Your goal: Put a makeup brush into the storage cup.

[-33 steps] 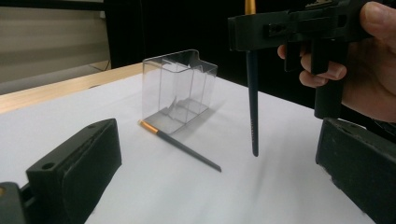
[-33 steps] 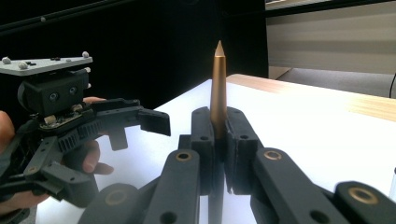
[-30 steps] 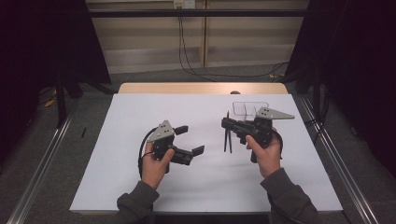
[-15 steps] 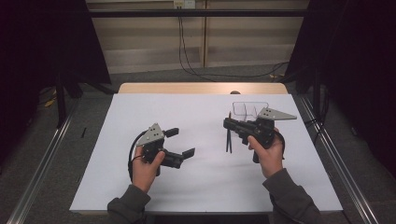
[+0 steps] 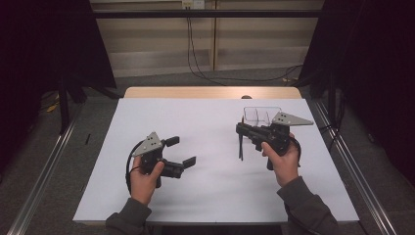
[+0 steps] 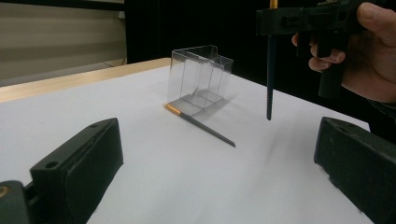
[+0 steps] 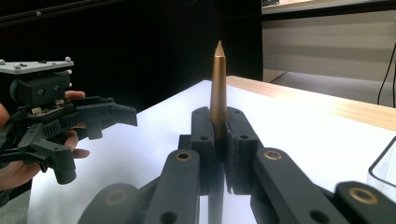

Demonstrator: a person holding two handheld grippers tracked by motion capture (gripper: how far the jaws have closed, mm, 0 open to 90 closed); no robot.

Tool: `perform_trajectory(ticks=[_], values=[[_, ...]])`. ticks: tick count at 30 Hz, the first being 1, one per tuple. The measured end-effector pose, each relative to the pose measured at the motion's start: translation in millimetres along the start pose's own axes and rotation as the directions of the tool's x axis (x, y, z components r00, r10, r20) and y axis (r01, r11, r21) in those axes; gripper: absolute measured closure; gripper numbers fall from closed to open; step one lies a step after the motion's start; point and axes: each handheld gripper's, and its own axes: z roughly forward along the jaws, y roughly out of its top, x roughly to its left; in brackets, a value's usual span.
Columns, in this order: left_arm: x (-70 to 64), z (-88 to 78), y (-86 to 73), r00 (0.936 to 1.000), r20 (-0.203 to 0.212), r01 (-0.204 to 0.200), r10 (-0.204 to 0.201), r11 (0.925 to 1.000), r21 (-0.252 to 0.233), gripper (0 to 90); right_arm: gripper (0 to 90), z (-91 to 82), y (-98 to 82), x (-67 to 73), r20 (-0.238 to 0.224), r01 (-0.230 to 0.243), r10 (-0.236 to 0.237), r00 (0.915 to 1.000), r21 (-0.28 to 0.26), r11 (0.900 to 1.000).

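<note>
My right gripper (image 5: 243,130) is shut on a dark pen (image 5: 240,148) with a gold upper end (image 7: 218,84); it holds the pen upright with the tip just above the white table. A second dark pen (image 6: 201,126) with a gold end lies flat on the table, touching the base of a clear plastic holder (image 6: 198,79), which stands at the back right (image 5: 262,114). My left gripper (image 5: 180,151) is open and holds nothing; it is left of centre and points toward the pens. Its two jaws frame the lower corners of the left gripper view (image 6: 217,140).
A white sheet (image 5: 210,196) covers the table, with a wooden strip (image 5: 210,92) along the far edge. Metal rails run along the floor on both sides. Dark curtains and a cable hang behind the table.
My left hand has drifted left and a little toward the front edge, its jaws still open. The right hand and its pen have stayed in place.
</note>
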Motion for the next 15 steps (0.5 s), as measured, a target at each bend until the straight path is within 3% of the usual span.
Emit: perform_trajectory(ticks=[6,8,11,15], values=[[-0.3,-0.8,0.1,0.9998,-0.013,-0.012,0.012,0.9997,0.023,1.0,83.8,-1.0,2.2,-0.8,0.010,0.009,-0.009,0.9999,0.001,1.000],[1.0,-0.8,-0.3,0.9999,0.001,-0.012,0.012,0.9999,0.009,1.0,83.8,-1.6,3.2,-1.2,0.012,0.015,-0.015,0.9998,0.002,1.000],[1.4,-2.2,-0.5,0.9995,-0.028,-0.013,0.014,0.9998,0.017,1.0,83.8,-2.9,5.9,-2.2,0.016,0.024,-0.024,0.9996,-0.001,1.000],[2.6,-2.8,-0.8,0.9994,-0.027,-0.022,0.023,0.9994,0.025,1.0,83.8,-4.3,9.3,-4.5,0.021,0.028,-0.027,0.9994,-0.008,1.000]])
